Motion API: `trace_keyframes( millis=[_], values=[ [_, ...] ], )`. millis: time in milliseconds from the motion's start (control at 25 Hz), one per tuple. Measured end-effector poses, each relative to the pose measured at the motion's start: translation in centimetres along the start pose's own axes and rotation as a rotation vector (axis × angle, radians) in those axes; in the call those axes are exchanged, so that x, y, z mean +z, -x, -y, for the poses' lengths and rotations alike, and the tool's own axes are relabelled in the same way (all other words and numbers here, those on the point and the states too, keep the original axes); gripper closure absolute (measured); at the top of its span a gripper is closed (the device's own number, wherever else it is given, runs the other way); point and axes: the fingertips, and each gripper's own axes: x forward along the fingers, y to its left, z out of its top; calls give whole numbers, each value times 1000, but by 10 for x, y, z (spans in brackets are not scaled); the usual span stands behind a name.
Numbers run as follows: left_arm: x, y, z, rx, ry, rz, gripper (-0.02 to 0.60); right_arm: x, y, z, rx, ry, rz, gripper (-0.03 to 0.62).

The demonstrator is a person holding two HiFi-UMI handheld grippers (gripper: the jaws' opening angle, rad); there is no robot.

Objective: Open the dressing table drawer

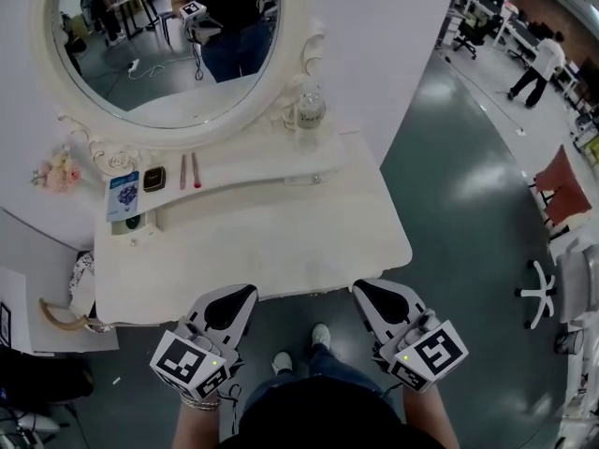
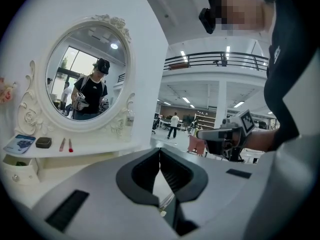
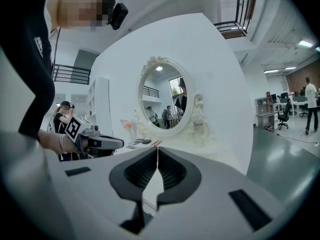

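The white dressing table with its oval mirror stands right in front of me. From above, the table's front edge hides the drawer front. A small knobbed compartment shows at the table's left end in the left gripper view. My left gripper hovers at the front edge, left of centre, its jaws closed tip to tip on nothing. My right gripper is level with it at the right, also shut and empty. Neither touches the table.
On the raised shelf lie a blue card, a dark compact and two pink sticks. A glass bottle stands by the mirror, pink flowers at far left. A white stool base is to the right.
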Motion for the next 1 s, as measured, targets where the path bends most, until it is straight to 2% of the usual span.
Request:
trace_keyframes(
  millis=[280,480,720,1000],
  values=[
    [0,-21,-1,27,12,-11,563,2,-6,22,36,2,-3,576],
    [4,-31,-5,67,66,19,563,1,-5,40,57,2,-16,576],
    [1,-39,-10,126,50,8,563,-1,-3,55,86,4,-22,576],
    [-1,-49,-8,156,61,-5,563,-7,-1,69,105,-8,-40,576]
  ],
)
